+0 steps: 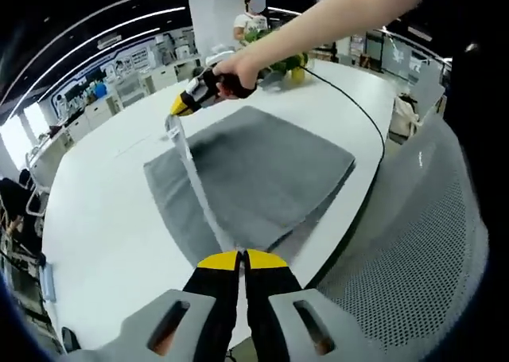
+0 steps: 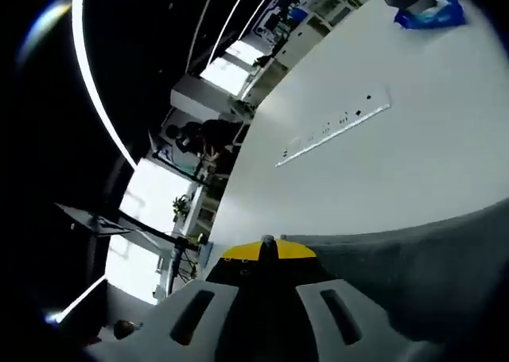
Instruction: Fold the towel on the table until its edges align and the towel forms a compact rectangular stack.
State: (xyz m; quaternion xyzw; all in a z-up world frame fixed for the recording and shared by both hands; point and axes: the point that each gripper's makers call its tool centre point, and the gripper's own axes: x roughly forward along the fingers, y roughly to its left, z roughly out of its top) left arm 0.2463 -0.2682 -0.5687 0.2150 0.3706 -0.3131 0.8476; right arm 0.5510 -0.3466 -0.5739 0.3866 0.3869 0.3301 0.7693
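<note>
Two claws clenched on one lifted edge of the grey towel (image 1: 262, 175): left claw (image 1: 242, 260) at the near corner, right claw (image 1: 180, 106) at the far one. Rest of towel flat on white surface (image 1: 103, 219). Risk: uneven carry-over, skewing edges; weak corner pinch, dropping mid-fold.

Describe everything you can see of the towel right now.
The towel is grey, soft terry-like cloth, lying on the white table with a layer already folded over. One edge is lifted off it into a taut strip, pinched at the near end by the left tongs and at the far end by the right tongs. It lies near the table's curved edge.
</note>
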